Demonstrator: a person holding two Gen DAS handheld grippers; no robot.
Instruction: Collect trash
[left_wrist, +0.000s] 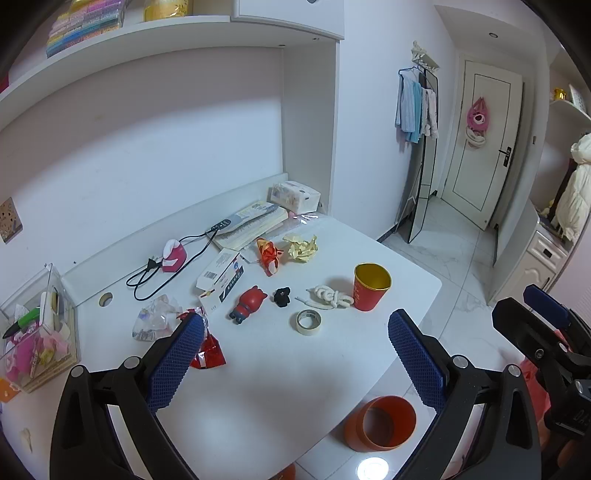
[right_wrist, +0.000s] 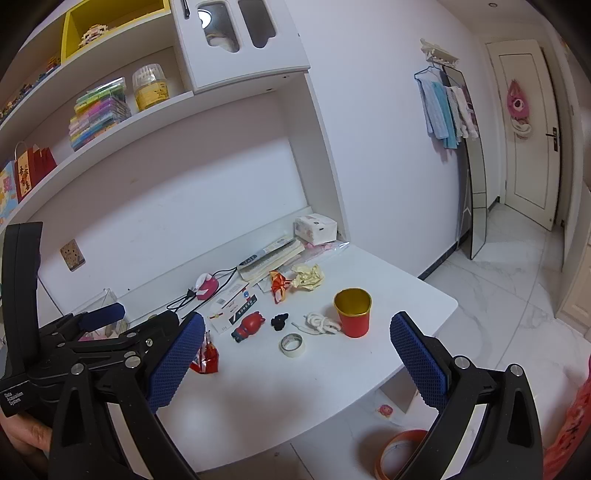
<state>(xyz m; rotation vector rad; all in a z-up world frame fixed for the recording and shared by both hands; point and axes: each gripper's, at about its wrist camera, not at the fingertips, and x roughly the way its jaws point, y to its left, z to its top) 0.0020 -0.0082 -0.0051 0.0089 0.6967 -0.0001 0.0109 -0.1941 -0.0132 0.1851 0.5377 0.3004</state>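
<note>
We judged nothing collected yet: both the left gripper (left_wrist: 295, 354) and right gripper (right_wrist: 297, 354) hung with jaws wide and empty over the table (left_wrist: 280, 387), crumpled yellow paper (left_wrist: 301, 248) and red wrapper (left_wrist: 208, 350) lying there, orange bin (left_wrist: 380, 422) on the floor looking empty.

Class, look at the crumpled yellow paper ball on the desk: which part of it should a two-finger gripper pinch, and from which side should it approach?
Pinch the crumpled yellow paper ball across its bulging middle, coming down from above. It is an irregular, soft wad lying free on the desk, so any opposing folds should compress and hold. The red-and-orange wrapper sits close on its left, so the fingers are probably best set front to back.
</note>
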